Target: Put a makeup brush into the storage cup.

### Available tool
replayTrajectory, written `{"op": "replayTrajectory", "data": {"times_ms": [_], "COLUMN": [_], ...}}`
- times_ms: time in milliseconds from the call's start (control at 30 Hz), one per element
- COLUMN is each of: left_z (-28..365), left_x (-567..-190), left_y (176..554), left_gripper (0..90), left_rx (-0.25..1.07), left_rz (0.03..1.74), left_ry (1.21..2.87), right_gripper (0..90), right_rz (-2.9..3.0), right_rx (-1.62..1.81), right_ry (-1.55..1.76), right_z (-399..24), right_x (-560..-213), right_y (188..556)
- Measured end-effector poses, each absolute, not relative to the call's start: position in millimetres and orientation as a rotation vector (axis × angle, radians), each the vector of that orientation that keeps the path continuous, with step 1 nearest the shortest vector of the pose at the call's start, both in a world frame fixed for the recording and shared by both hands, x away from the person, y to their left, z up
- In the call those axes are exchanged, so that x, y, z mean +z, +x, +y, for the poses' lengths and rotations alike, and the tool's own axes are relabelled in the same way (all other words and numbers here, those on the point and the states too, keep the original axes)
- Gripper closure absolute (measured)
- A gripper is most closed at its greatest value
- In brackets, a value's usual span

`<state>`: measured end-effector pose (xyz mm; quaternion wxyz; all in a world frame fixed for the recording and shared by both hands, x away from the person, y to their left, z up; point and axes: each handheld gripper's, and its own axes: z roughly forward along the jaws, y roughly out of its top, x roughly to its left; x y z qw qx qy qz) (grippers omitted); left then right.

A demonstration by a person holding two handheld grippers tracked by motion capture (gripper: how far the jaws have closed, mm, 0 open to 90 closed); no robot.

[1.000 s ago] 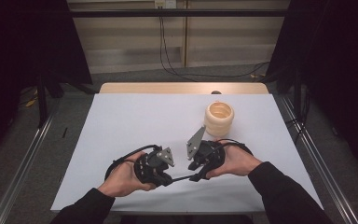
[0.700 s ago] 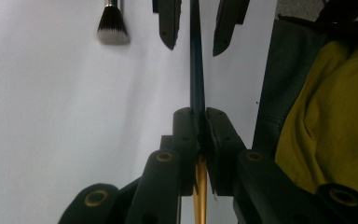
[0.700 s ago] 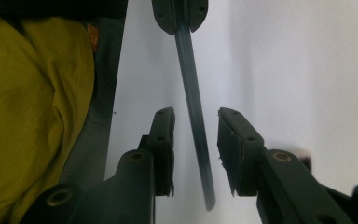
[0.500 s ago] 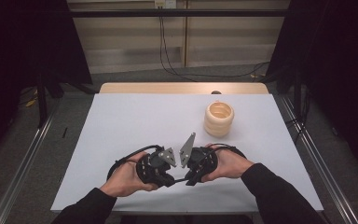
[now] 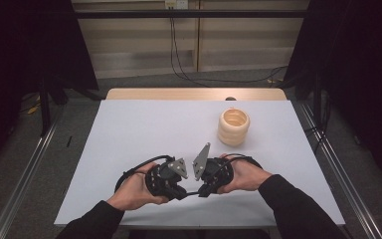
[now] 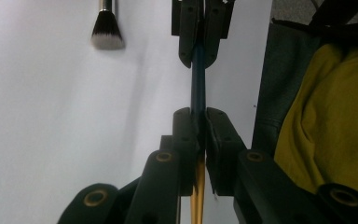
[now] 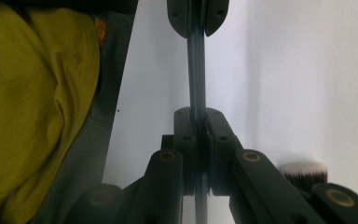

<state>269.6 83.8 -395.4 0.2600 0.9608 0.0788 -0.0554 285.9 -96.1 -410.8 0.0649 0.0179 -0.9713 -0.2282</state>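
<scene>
White sheet [image 5: 144,134] covers the wooden table [image 5: 194,93]; grey floor.

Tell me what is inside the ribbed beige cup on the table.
In the high view the cup stands upright with its mouth open; the visible upper inner wall looks bare. Its bottom is hidden by the rim, so anything lying there cannot be seen.

A white table top [image 5: 144,134] fills the middle of the high view, with a strip of pale wood [image 5: 194,94] along its far edge. Around it lies a grey floor [image 5: 25,159], crossed at the lower left and lower right of the frame by metal rails [image 5: 22,186], while black cables [image 5: 179,55] run down a pale panelled wall [image 5: 129,45] at the top centre. Dark curtains [image 5: 358,64] close off the upper left and upper right corners, and the light falls evenly from above.
</scene>
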Motion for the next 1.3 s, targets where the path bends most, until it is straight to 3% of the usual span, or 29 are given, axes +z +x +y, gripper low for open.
{"op": "replayTrajectory", "data": {"times_ms": [300, 500, 1000, 1167, 1300], "left_z": [84, 86, 97, 106, 117], "left_x": [-398, -397, -402, -400, -398], "left_y": [271, 271, 273, 274, 275], "left_gripper": [81.2, 70.5, 14.2, 5.1, 4.9], "left_rx": [-0.156, -0.144, -0.043, -0.060, -0.031], "left_rz": [0.245, 0.256, 0.379, 0.383, 0.395], "left_ry": [2.584, 2.578, 2.497, 2.414, 2.352], "right_gripper": [84.9, 84.9, 84.9, 84.9, 84.9], "right_rz": [-2.935, -2.938, -2.935, -2.937, -2.935], "right_rx": [-0.687, -0.674, -0.682, -0.679, -0.680], "right_ry": [0.057, 0.027, 0.001, -0.041, -0.085], "right_z": [-97, -99, -102, -106, -111], "right_x": [-410, -409, -407, -410, -410], "right_y": [286, 285, 286, 287, 286]}}
